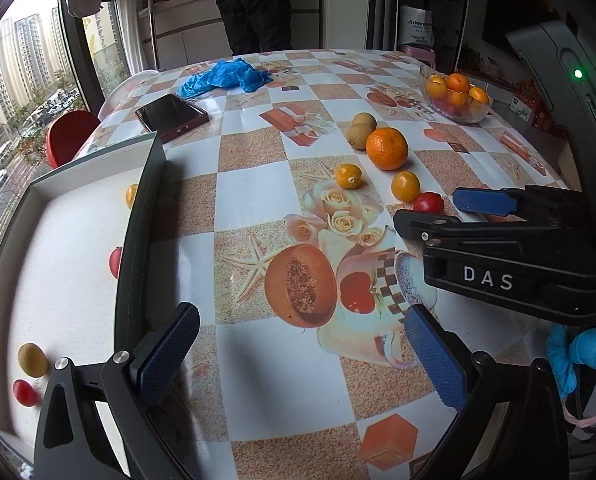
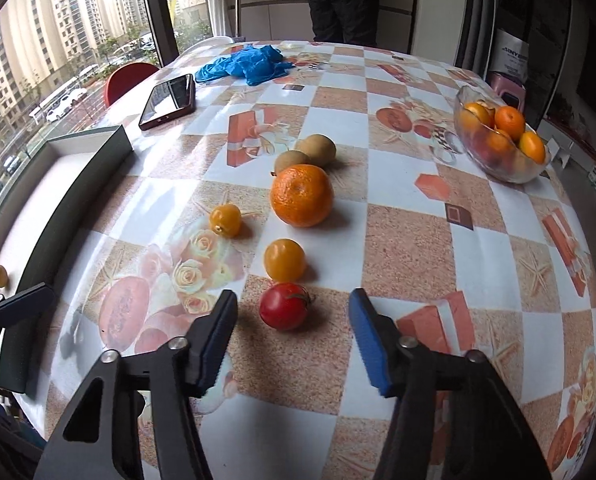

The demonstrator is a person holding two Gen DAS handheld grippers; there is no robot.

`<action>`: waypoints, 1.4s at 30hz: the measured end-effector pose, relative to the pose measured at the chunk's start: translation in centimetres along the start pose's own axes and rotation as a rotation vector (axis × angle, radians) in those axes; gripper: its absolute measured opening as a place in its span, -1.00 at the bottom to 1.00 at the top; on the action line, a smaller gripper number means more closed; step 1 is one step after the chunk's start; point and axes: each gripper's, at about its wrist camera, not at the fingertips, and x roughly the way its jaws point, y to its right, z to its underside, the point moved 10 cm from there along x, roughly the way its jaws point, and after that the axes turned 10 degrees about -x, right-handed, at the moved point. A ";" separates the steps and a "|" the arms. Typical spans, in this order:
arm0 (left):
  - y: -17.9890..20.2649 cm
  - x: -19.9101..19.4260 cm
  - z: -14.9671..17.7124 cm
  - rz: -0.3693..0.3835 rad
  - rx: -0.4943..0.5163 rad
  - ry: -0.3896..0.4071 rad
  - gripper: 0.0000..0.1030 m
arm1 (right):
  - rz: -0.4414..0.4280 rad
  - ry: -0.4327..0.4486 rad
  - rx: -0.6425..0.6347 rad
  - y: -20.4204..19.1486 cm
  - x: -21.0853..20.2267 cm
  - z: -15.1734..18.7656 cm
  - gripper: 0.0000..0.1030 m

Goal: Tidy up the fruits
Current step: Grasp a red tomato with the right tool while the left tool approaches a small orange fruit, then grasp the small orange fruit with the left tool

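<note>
My right gripper (image 2: 292,340) hangs low over the counter (image 2: 410,240), its jaws spread with the red tomato (image 2: 284,306) sitting between the fingertips; neither pad touches it, and it rests on the cloth. Just beyond it, toward the far edge, sit a yellow tomato (image 2: 284,260), a second yellow one (image 2: 225,220) off toward the window side, then the large orange (image 2: 302,195) and two kiwis (image 2: 306,154). The left gripper (image 1: 298,356) also has its jaws spread and holds nothing, hovering beside the white tray (image 1: 58,240) at the window-side edge, where a kiwi (image 1: 33,359) and a red tomato (image 1: 25,393) already lie.

My worries from here:
- The tomato sits slightly toward the left pad. If I close unevenly, one pad would strike first and roll it away, likely into the yellow tomato just behind.
- It is round, smooth and soft: too hard a pinch could bruise or split it, too light and it may slip out on the carry.
- The tray's dark wall stands up along the route; a low carry could knock the fruit against it.
- The left gripper waits near that tray, so the two could collide.
</note>
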 end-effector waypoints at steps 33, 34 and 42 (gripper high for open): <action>4.6 6.4 -6.8 0.059 -0.034 -0.058 -0.62 | -0.032 0.072 0.248 8.3 -4.9 7.4 -0.47; 4.5 6.1 -6.5 0.082 -0.050 -0.066 -0.62 | -0.035 0.072 0.252 8.3 -5.0 7.5 -0.47; 3.1 2.7 -4.0 0.137 -0.092 -0.067 -0.62 | -0.055 0.059 0.263 7.4 -5.7 8.3 -0.47</action>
